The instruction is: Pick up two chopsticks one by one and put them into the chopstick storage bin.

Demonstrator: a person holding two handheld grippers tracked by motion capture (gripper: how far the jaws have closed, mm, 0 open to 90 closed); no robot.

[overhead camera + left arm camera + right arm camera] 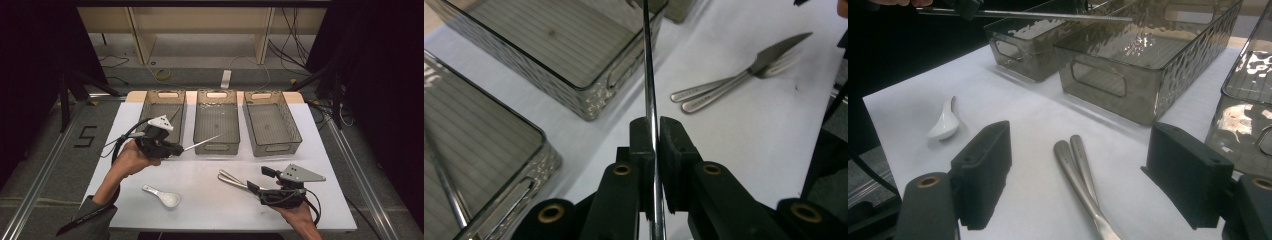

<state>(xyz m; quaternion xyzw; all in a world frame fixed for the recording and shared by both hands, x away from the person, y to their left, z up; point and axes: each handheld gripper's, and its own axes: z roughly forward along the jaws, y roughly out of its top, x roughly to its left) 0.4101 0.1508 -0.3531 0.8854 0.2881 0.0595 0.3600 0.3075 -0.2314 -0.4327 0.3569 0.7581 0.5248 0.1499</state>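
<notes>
Right tongs gape over two utensils; left tongs clench one chopstick; three bins.

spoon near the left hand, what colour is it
White, a glossy ceramic soup spoon lying on the table; the right gripper view shows it best.

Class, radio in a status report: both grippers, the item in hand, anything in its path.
Left gripper shut on metal chopstick, held above the table. Right gripper open over knife and fork. Chopstick tip over the middle bin; path clear.
</notes>
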